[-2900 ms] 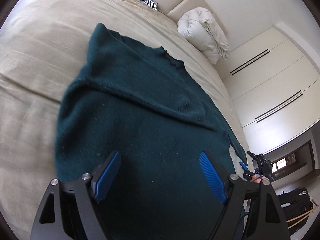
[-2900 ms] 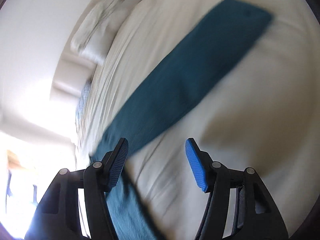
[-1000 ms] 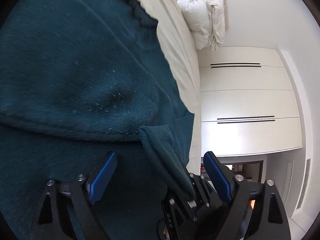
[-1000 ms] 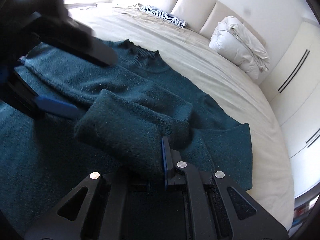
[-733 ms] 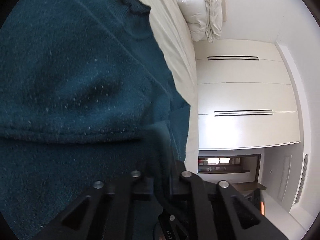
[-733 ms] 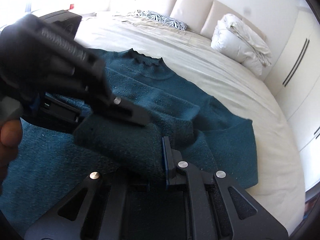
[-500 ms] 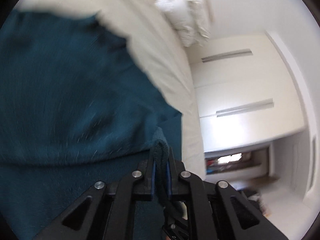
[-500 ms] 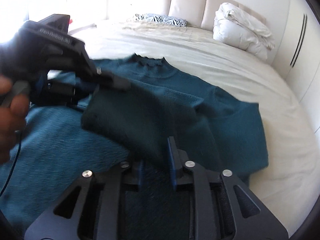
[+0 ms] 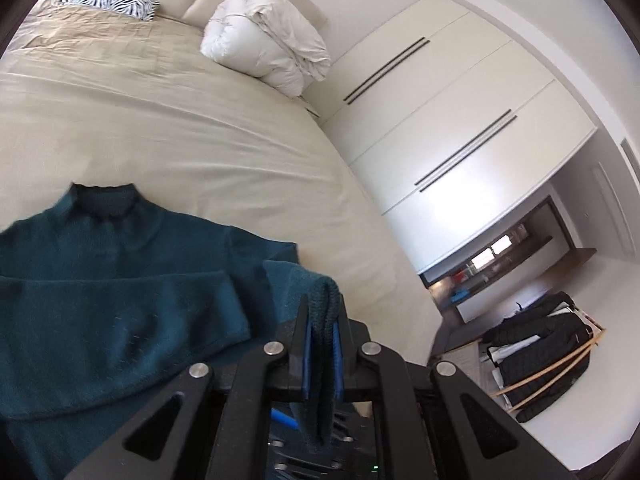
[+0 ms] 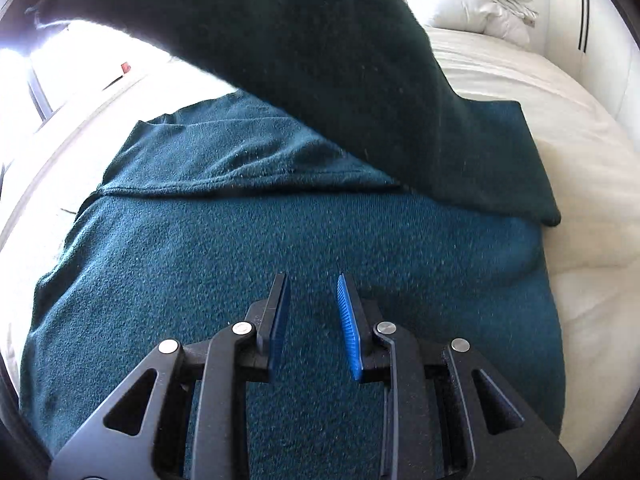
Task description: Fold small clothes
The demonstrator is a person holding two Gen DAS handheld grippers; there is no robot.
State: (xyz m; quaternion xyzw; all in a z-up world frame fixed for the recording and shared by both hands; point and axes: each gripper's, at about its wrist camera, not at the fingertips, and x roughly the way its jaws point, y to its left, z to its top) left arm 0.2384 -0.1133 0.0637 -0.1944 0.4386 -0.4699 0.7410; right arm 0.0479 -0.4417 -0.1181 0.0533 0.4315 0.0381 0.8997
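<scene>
A dark teal knit sweater [image 9: 100,304] lies on the beige bed [image 9: 180,132], collar toward the headboard, one sleeve folded across its body. My left gripper [image 9: 322,316] is shut on the other sleeve's cuff [image 9: 324,296] and holds it lifted above the sweater. In the right wrist view that raised sleeve [image 10: 320,64] arches overhead in shadow, down to the sweater's right side. My right gripper [image 10: 312,312] is open and empty, just above the sweater's body [image 10: 240,248].
A white rolled duvet [image 9: 268,52] and a zebra-print pillow [image 9: 108,0] sit at the headboard. White wardrobe doors [image 9: 452,128] run along the bed's right side. Dark bags [image 9: 540,344] lie on the floor beyond the bed's corner.
My left gripper closed on the sleeve cuff that the right gripper held and lifted it. My right gripper let go, opened and now hovers over the sweater body.
</scene>
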